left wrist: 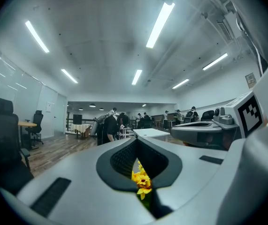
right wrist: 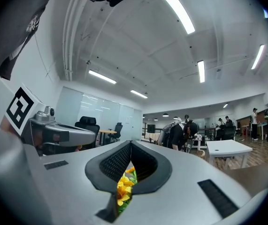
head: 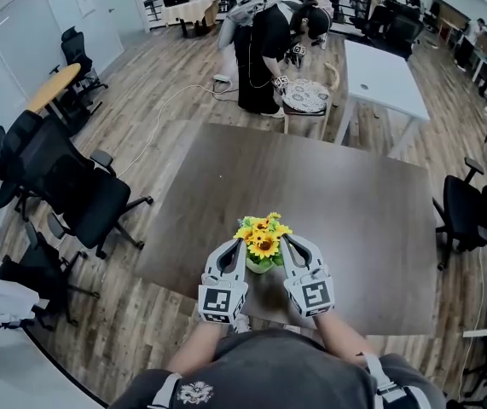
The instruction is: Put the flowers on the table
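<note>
The person is holding both grippers level over the near edge of the dark table [head: 354,211], with the tips converging on the flowers [head: 263,239].

**Left gripper**
- The left gripper [head: 240,245] is sitting just to the left of the flowers.
- In the left gripper view, its jaws are meeting at the tips [left wrist: 137,142] and are not clamping anything.
- The yellow blooms [left wrist: 141,179] are showing through the slot below the closed tips.

**Right gripper**
- The right gripper [head: 287,244] is sitting just to the right of the flowers.
- In the right gripper view, its jaws are likewise lying together at the tips [right wrist: 131,144].
- The blooms and green leaves [right wrist: 123,186] are showing through the slot beneath them.

**Flowers**
- The bunch is standing upright in a small pale pot [head: 258,267], between the two gripper bodies.
- The outer sides of the grippers are flanking the pot closely; contact cannot be confirmed.
- Whether the pot is resting on the table or hanging just above it cannot be told.

**Surroundings**
- Black office chairs [head: 81,190] are standing to the left on the wooden floor.
- A person [head: 264,49] is bending over beyond the far edge of the table, beside a white table [head: 379,71].
</note>
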Tool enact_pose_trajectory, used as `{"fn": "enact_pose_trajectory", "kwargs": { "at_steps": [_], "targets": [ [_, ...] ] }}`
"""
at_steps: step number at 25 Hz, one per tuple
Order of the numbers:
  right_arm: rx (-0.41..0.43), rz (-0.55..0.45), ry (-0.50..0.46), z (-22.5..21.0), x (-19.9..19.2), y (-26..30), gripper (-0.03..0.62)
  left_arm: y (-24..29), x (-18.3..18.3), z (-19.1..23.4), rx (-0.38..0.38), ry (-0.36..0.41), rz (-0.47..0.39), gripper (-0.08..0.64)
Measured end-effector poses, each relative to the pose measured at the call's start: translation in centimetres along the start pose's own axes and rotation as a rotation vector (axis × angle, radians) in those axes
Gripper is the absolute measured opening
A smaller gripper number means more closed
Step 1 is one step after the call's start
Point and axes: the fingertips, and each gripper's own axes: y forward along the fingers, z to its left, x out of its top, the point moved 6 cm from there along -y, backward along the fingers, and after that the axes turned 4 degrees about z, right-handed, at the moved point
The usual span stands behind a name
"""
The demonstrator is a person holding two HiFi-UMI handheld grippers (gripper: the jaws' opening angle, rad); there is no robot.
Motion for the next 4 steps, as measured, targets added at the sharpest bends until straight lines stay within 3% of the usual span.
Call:
{"fn": "enact_pose_trajectory", "kwargs": {
  "at_steps": [4],
  "targets": [
    [-0.006, 0.002, 0.002, -0.44, -0.12, -0.47, 0.025, -0.01, 0.28, -0.48, 0.000, 0.000, -0.007, 0.008]
  ]
}}
